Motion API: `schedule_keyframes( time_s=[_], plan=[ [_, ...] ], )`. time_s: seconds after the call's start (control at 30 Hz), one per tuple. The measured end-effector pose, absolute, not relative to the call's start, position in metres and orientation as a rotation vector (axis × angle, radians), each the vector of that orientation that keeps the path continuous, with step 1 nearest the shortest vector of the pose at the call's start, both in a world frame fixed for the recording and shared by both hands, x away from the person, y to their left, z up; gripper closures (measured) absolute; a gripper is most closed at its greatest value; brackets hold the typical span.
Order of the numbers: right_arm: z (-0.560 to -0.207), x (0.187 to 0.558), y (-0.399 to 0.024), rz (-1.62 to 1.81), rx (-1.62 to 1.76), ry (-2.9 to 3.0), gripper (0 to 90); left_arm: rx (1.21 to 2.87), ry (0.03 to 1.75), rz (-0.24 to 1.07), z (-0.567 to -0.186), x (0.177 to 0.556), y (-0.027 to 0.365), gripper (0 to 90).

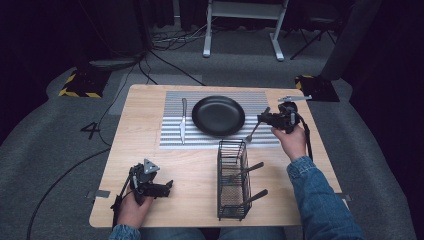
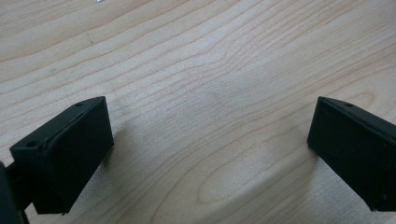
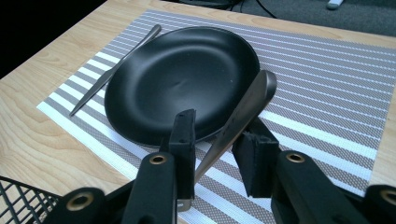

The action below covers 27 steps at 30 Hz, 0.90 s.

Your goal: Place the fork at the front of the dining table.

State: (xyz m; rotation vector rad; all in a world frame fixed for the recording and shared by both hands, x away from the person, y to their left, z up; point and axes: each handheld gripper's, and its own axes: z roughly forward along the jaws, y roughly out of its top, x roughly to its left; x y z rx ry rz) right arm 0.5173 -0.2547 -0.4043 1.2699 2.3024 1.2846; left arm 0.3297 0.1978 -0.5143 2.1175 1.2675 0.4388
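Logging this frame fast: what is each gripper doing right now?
Left gripper: open, empty, low over the bare table.
Right gripper: holding a fork by its handle, beside the plate.

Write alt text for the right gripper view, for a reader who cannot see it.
Two black jaws of the right gripper hold a metal fork handle above a grey and white striped placemat. Beyond them, a black plate lies on the placemat, with a knife along its far side on a light wooden table.
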Motion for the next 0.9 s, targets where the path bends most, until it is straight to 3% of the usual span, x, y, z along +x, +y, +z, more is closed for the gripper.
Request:
schedule_keyframes(
  time_s=[0.9],
  plan=[
    [-0.454,0.526,-0.282,1.202,1.454,2.293,55.2,2.119,1.268,0.440,-0.514,0.330,0.198,0.2]
  ],
)
